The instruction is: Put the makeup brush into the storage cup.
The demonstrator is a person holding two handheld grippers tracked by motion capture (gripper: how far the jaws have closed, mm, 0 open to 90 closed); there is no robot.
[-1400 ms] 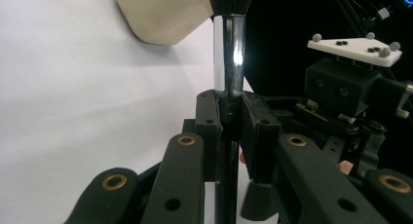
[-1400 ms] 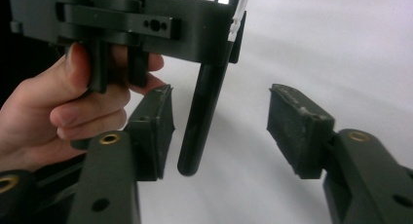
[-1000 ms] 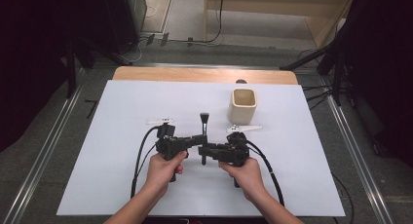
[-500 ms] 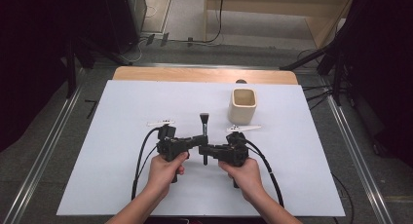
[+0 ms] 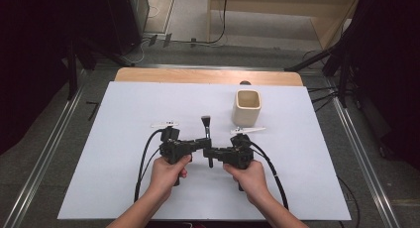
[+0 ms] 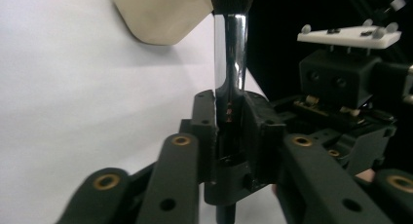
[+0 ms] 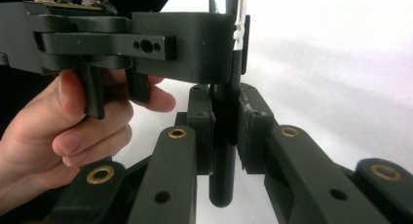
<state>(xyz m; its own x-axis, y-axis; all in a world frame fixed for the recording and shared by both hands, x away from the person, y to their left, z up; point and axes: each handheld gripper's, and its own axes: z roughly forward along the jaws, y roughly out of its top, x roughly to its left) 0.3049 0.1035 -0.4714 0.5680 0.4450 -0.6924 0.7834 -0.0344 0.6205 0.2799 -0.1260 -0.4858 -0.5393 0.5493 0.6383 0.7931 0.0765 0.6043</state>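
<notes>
The makeup brush (image 5: 206, 131) is held low over the middle of the white worktop (image 5: 124, 114), its long axis running from 12 to 6 o'clock with the bristles at 12. Both grippers clamp it: the left gripper (image 5: 200, 142) from 9 o'clock with fingers (image 6: 203, 129) on the chrome ferrule, the right gripper (image 5: 210, 152) from 3 o'clock, fingers (image 7: 199, 131) having just closed on the black handle nearer the person. The cream cup (image 5: 246, 107) stands at 1 o'clock, on the right hand's side.

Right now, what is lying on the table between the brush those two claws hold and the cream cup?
Nothing: in the high view only bare white table separates the brush from the cream cup.
</notes>
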